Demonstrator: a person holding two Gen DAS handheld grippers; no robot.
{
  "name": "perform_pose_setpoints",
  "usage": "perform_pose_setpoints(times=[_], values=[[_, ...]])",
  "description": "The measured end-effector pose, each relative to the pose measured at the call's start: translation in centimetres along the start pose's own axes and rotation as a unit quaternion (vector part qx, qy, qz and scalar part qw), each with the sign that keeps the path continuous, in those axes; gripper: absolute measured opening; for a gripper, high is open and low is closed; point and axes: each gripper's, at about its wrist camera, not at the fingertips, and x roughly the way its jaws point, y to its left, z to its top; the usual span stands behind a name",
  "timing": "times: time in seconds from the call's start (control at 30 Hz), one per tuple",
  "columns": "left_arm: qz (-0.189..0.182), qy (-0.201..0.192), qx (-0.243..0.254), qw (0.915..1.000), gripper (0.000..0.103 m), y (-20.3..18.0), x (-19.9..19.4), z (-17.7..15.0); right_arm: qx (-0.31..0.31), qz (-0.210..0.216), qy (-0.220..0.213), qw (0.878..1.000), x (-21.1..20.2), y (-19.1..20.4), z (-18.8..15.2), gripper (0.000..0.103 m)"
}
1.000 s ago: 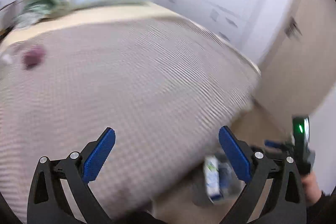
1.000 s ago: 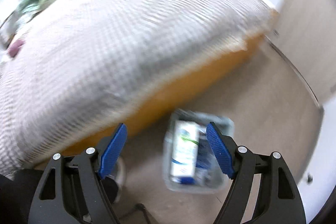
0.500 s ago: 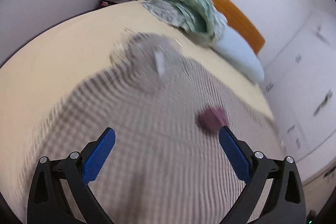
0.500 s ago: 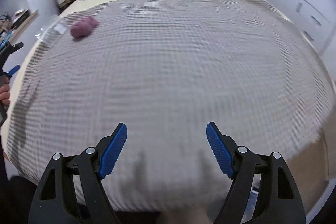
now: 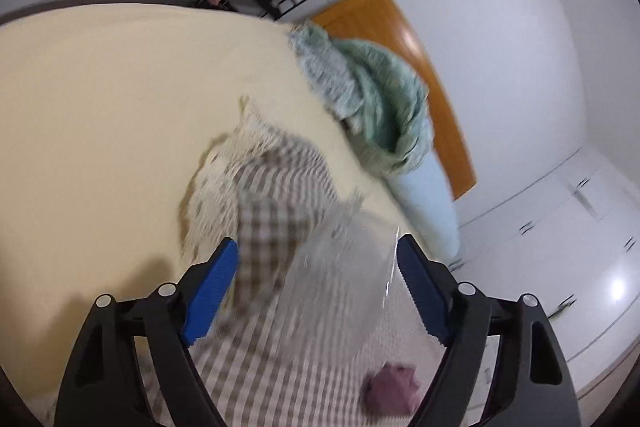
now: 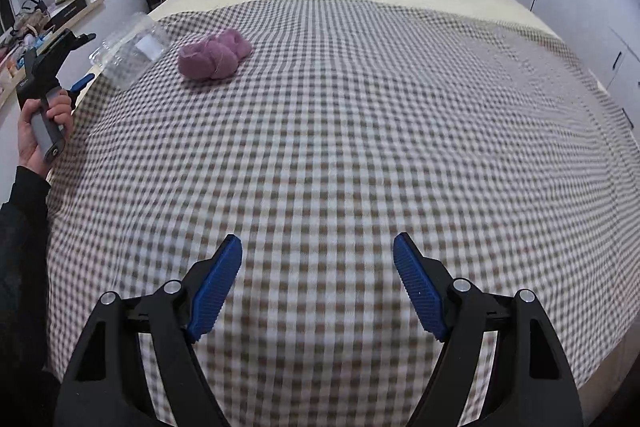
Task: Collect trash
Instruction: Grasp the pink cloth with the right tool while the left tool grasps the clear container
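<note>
Left wrist view: the left tongs (image 5: 318,283) have just been closing around the clear bottle (image 5: 344,259) at the bed's (image 6: 360,147) left edge, blurred, pads seemingly not yet pressing. Right tongs (image 6: 318,279) hover wide and empty over the checked blanket (image 6: 440,115), free for the purple wad (image 6: 214,55) beside the bottle.

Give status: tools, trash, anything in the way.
Left tool closing around clear plastic bottle, grip unconfirmed. Right tool open, empty, over checked blanket. Purple wad lies beside bottle, not blocking.
</note>
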Motion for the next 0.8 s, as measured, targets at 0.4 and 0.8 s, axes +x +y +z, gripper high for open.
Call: perform_pose_setpoints(times=[0.4, 0.8], values=[[-0.074, 0.061, 0.004, 0.9954, 0.018, -2.7, -0.9, -0.3, 0.032, 0.119, -0.031, 0.992, 8.6, 3.1, 16.6, 0.075], [-0.002, 0.066, 0.081, 0.9945, 0.018, -4.2, -0.3, -2.4, 0.065, 0.184, 0.036, 0.98, 17.6, 9.5, 23.0, 0.011]])
